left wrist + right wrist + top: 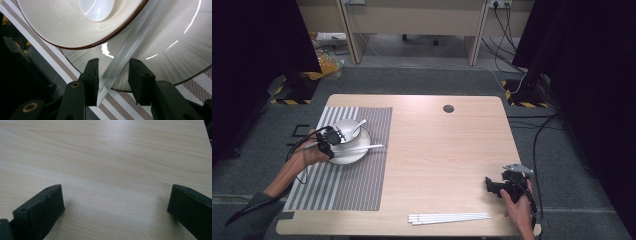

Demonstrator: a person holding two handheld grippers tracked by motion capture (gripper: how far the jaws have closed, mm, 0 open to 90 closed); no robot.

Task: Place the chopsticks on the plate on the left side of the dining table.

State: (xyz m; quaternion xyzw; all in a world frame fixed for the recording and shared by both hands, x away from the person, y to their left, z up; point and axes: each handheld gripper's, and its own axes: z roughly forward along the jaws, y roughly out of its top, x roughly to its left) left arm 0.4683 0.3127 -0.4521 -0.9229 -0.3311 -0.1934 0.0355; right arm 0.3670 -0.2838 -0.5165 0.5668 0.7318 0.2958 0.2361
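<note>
White chopsticks (449, 218), cream brown-rimmed bowl (346, 129), grey-white striped mat (343, 185), pale wood table (447, 150).

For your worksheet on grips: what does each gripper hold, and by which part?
Nothing is gripped. The left gripper has its jaws open around the white chopstick's end on the plate; the right gripper is open.

- High view: above the near edge, facing forward and down over the whole table (447, 145).
- Left gripper view: very close on the plate (175, 45), which the high view shares.
- Right gripper view: low over bare tabletop.
</note>
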